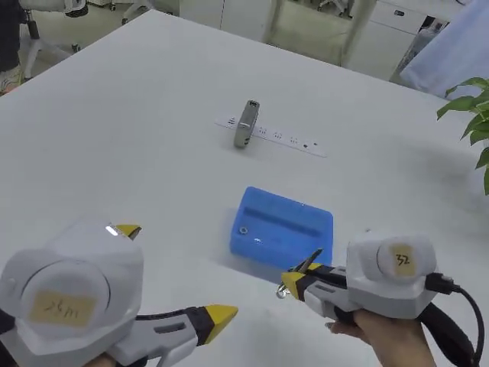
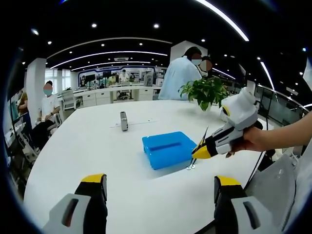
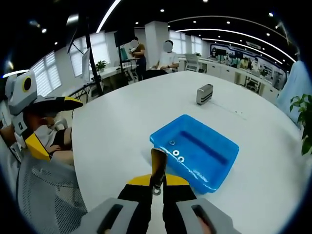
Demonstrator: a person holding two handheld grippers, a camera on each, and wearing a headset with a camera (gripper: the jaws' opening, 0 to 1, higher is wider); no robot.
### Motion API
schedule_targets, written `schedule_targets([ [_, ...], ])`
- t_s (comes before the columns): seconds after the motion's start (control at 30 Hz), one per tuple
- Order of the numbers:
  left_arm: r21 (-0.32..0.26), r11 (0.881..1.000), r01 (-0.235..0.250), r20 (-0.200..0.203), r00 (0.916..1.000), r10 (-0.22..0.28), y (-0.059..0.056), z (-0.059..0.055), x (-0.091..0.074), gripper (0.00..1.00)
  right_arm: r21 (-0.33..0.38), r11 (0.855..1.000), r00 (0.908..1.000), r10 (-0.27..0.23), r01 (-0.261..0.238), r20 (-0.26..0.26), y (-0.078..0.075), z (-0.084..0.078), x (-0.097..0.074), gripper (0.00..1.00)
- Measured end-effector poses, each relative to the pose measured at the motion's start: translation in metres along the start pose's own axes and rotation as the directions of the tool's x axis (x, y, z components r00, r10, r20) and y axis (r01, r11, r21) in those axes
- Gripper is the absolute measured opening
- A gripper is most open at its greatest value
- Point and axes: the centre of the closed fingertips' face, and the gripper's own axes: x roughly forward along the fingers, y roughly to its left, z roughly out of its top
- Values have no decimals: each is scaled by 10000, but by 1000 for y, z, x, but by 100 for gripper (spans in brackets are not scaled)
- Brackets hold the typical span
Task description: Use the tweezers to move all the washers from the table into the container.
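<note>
Labels first: can any be read?

A yellow sticker on the right tongs [image 1: 294, 281] reads "32". The one on the left tongs [image 1: 174, 271] is handwritten, perhaps "24" and a letter; I cannot be sure.

What have the tongs got?

The right pair is closed on the tweezers [image 1: 309, 262], whose dark blades stick up past the yellow tips. The left pair gapes wide, holding nothing.

And the washers [image 3: 176, 153]?

Three lie in the blue container [image 1: 294, 200], near one end. A stray washer [image 2: 190, 167] sits on the white table [image 1: 137, 130] just beside the container's near wall, under the right tips.

Anything else about?

Beyond the container, well apart, lies a white power strip [image 1: 286, 139] with a grey block [image 1: 246, 122] standing on it. A leafy plant [image 1: 475, 122] stands at the table's far right. People sit and stand past the table in both gripper views.
</note>
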Motion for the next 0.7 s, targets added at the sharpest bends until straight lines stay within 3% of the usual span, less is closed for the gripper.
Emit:
schedule_targets([
  [0.13,41,10000,15,33,10000,-15,0,1,0,93,-105,9996,9983,-249,255,532,-13,25,-4,3],
  [0.27,26,10000,-15,56,10000,15,0,3,0,94,-88,9989,9962,-452,460,739,-27,39,2,3],
  [0.53,-35,10000,-62,34,10000,62,4,1,-1,96,249,9961,9940,-866,851,666,-47,40,27,3],
  [0.7,-71,9999,-95,-14,10000,95,6,-1,-1,97,130,9942,9940,-1068,1065,244,-54,29,45,3],
])
